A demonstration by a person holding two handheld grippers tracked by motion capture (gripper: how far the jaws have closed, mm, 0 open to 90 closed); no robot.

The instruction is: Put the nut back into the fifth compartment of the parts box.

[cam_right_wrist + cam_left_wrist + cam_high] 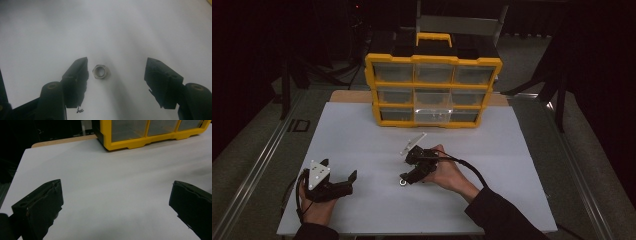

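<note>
The right claw [116, 68] stands apart over the nut [100, 71] on the table [362, 135], not yet gripping; pickup remains. The left claw [116, 197] rests apart, empty.

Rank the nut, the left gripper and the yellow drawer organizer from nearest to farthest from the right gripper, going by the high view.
1. Nut: on the white table, right at the tips of the right gripper.
2. Left gripper: off to the left, near the front edge.
3. Yellow drawer organizer: at the table's back.
</note>
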